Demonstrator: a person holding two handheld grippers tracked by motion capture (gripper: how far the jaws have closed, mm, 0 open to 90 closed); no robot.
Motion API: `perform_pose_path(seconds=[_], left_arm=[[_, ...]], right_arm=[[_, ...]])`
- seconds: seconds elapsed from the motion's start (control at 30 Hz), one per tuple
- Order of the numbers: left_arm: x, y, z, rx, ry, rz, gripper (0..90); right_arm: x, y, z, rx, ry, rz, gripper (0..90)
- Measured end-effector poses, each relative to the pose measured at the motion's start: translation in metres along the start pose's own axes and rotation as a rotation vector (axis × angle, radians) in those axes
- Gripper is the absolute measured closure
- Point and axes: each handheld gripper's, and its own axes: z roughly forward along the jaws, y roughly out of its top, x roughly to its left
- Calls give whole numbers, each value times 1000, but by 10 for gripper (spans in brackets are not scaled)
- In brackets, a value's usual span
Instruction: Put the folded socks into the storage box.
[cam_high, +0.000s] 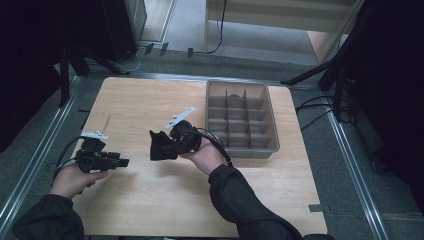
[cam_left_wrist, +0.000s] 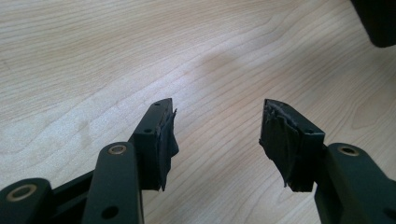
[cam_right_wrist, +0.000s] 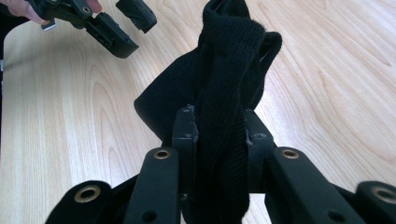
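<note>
Right gripper view — black ribbed-knit sock (cam_right_wrist: 219, 93); bunched.

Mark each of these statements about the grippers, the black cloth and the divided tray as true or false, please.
1. The right gripper is shut on the black cloth. True.
2. The left gripper holds a second cloth. False: its jaws stand open with nothing between them.
3. The grey divided tray sits on the wooden table. True.
4. The black cloth lies inside the tray. False: it hangs from the right gripper, left of the tray.
</note>
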Motion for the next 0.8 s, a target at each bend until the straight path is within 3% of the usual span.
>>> perform_pose_path(seconds=[0.23,0.4,0.8], left_arm=[[-3,1,-1,-7,-2,4,435],[-2,0,-2,-15,5,-3,435],[-8,3,2,-3,4,16,432]], right_arm=[[-5,-4,-15,-14,-24,8,724],[-10,-8,-26,-31,-33,40,724],[-17,-19,-50,-41,-74,47,724]])
